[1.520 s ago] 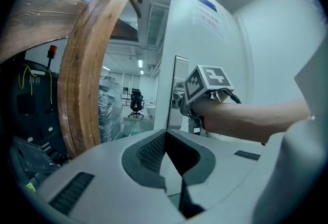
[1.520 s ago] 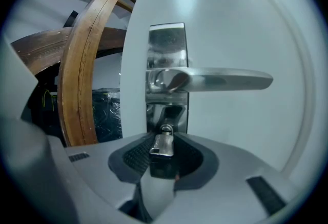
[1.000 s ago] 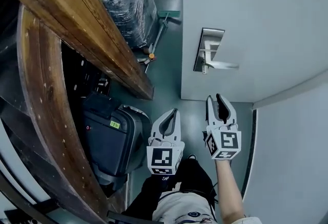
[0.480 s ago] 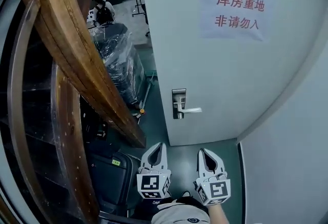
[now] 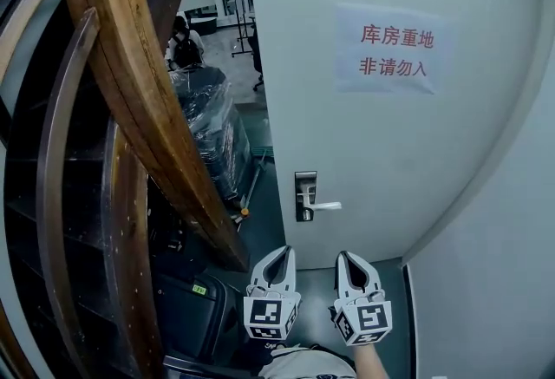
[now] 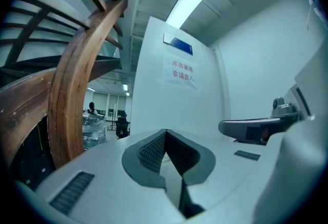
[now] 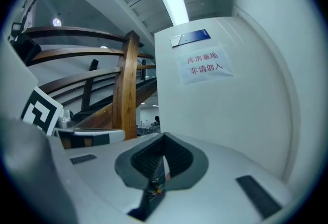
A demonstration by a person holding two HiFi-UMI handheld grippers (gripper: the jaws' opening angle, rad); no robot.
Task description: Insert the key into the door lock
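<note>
The white door [image 5: 390,134] stands ahead with a paper sign [image 5: 384,50]. Its metal lock plate [image 5: 304,194] and lever handle [image 5: 326,206] sit at the door's left edge. In the head view both grippers are low and below the handle, well short of the door. My left gripper [image 5: 283,250] is shut with nothing between its pads [image 6: 154,148]. My right gripper [image 5: 346,254] is shut on a thin silvery strip that looks like the key [image 7: 161,166], held deep between the pads. Both point level at the door.
A curved wooden stair banister [image 5: 139,91] runs close on the left. Beyond it stands a plastic-wrapped pallet [image 5: 208,134], and a black case [image 5: 195,308] lies on the floor beside me. A person [image 5: 184,43] stands far back. A white wall [image 5: 512,238] closes the right side.
The head view has tilted up, bringing the sign into sight and leaving the handle smaller and farther off. Both grippers have come up and now sit low in the view.
</note>
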